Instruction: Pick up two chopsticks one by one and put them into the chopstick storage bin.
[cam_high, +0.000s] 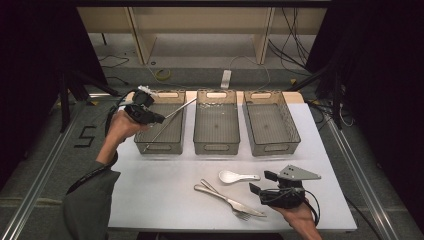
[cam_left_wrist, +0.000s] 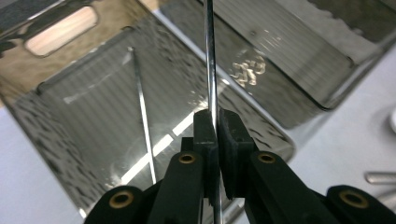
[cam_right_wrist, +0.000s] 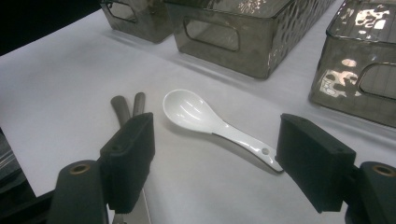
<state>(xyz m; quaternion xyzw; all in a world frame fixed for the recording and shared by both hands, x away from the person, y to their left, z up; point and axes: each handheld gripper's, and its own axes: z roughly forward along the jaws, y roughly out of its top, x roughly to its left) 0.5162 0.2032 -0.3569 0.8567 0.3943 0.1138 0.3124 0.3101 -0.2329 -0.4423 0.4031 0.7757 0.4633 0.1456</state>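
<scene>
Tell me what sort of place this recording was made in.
Probably a lab or test workshop, not a kitchen. A white table stands on a grey floor amid loose cables, with dark screens at both sides and a bare wooden frame behind it.

Bare white bench (cam_high: 150, 195) lies open near left; three smoky plastic bins (cam_high: 216, 127) wall the far edge, white ceramic spoon (cam_high: 235, 176) and steel cutlery (cam_high: 227, 200) near right.

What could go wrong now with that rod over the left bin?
The left gripper pinches the thin metal rod near one end, so it may swing or slip. One rod already lies in the left bin; a drop could bounce off it. The right gripper stands open by the white spoon and could nudge it.
</scene>
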